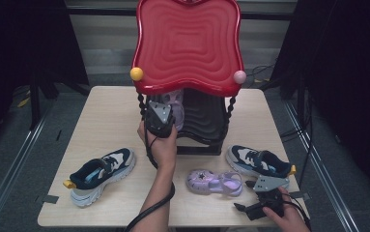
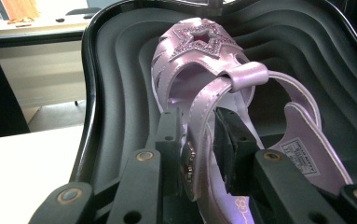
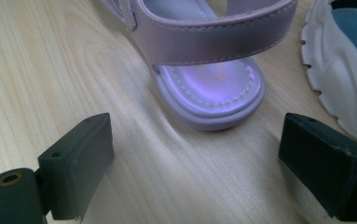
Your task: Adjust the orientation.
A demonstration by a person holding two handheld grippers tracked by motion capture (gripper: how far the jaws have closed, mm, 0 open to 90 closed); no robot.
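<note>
The left tool (image 2: 197,140) sits on the lower black shelf (image 2: 115,84) of the red-topped shoe rack (image 1: 187,43), its jaws narrow around the side strap of a lilac star-decorated sandal (image 2: 204,70) that rests there; whether the pads press the strap I cannot tell. The right tool (image 3: 195,158), jaws wide and holding nothing, hovers just behind the heel of the matching lilac sandal (image 3: 209,84) on the near right of the wooden worktop (image 1: 105,111). So, by my judgement, one sandal is shelved; its mate and two navy-and-white trainers, near left (image 1: 103,174) and right (image 1: 257,162), remain.

Glossy lilac sandal (image 2: 199,88) w/ glitter star; matt wood-grain table (image 3: 50,70).
</note>
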